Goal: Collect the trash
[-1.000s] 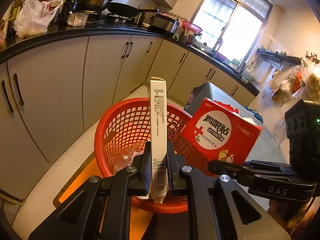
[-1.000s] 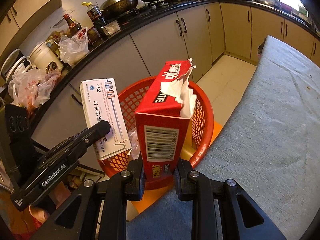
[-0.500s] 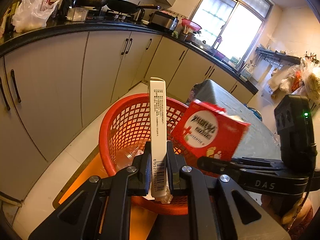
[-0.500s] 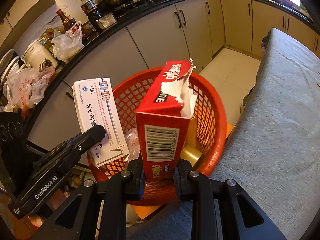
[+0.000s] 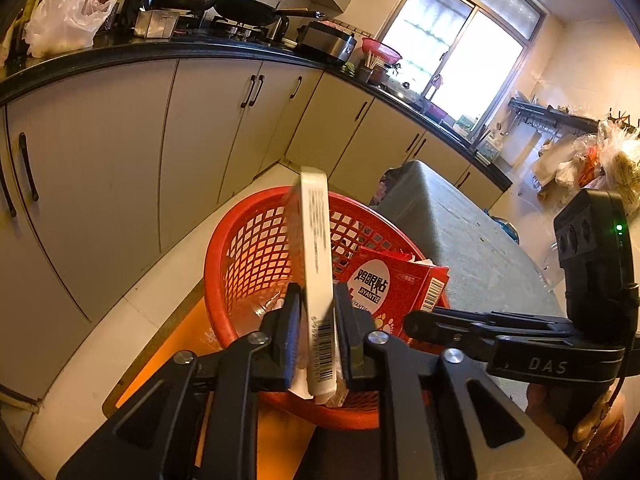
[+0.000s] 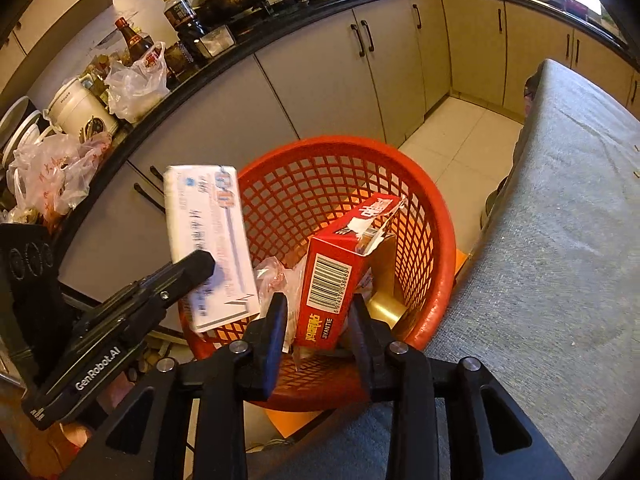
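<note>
A red mesh basket [image 5: 256, 248] [image 6: 432, 216] stands on the floor beside the grey-covered table [image 6: 560, 240]. My left gripper [image 5: 316, 320] has its jaws spread; the white medicine box [image 5: 318, 264] [image 6: 208, 240] stands between them, blurred and tilting over the basket. My right gripper [image 6: 316, 320] is open; the torn red carton [image 6: 340, 276] [image 5: 392, 284] lies tilted inside the basket between and beyond its fingers. Crumpled clear plastic [image 6: 276, 276] lies in the basket bottom.
Grey kitchen cabinets [image 5: 120, 152] with a black counter [image 5: 120, 50] run behind the basket, holding pots, bottles and plastic bags [image 6: 136, 84]. An orange mat [image 5: 188, 344] lies under the basket. A bright window [image 5: 460, 48] is at the back.
Both grippers have opened. The red carton has dropped from the right gripper into the basket. The white box has come loose in the left jaws and is tilting.
</note>
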Demonstrator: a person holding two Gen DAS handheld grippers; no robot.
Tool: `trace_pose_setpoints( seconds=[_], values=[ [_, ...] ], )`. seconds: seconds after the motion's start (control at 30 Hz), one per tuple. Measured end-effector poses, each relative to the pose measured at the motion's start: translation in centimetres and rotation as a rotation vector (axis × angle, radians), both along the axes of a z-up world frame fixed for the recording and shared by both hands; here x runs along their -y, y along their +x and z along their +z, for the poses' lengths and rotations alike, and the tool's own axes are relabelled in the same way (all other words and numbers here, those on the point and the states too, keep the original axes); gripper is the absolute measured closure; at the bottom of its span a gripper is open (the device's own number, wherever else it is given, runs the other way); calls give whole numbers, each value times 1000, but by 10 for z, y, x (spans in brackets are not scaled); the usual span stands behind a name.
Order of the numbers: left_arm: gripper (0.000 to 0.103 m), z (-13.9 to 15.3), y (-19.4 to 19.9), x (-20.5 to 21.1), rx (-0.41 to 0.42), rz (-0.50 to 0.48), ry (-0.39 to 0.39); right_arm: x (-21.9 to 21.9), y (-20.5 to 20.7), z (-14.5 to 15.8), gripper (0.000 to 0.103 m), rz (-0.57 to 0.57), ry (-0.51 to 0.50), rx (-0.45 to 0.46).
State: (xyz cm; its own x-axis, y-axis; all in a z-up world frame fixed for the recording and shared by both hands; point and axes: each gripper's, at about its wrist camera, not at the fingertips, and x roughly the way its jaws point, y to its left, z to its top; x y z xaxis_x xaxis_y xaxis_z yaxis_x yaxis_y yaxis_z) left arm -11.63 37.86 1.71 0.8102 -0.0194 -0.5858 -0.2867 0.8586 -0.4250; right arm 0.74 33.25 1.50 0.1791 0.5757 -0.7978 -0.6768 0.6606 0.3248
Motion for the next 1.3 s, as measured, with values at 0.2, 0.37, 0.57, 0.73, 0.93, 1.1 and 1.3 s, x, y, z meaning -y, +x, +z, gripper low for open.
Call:
trace_pose_setpoints(
  seconds=[0.2,0.37,0.57,0.73,0.93,1.1,1.3],
  values=[
    [72,5,-3,1,19,10,3,10,-4,13,68,-13,26,16],
    [64,11,-5,4,32,13,17,25,-8,27,61,-30,53,39],
    [54,19,-11,10,52,32,35,48,-13,45,52,-79,81,92],
    [38,33,-22,21,81,73,103,71,-18,57,41,-136,95,136],
    [21,48,-36,38,99,143,213,100,-26,65,28,-201,102,187],
    [10,53,-54,58,96,207,304,117,-41,63,24,-237,68,238],
    [6,54,-69,79,59,250,386,139,-62,59,20,-260,42,288]
  ],
)
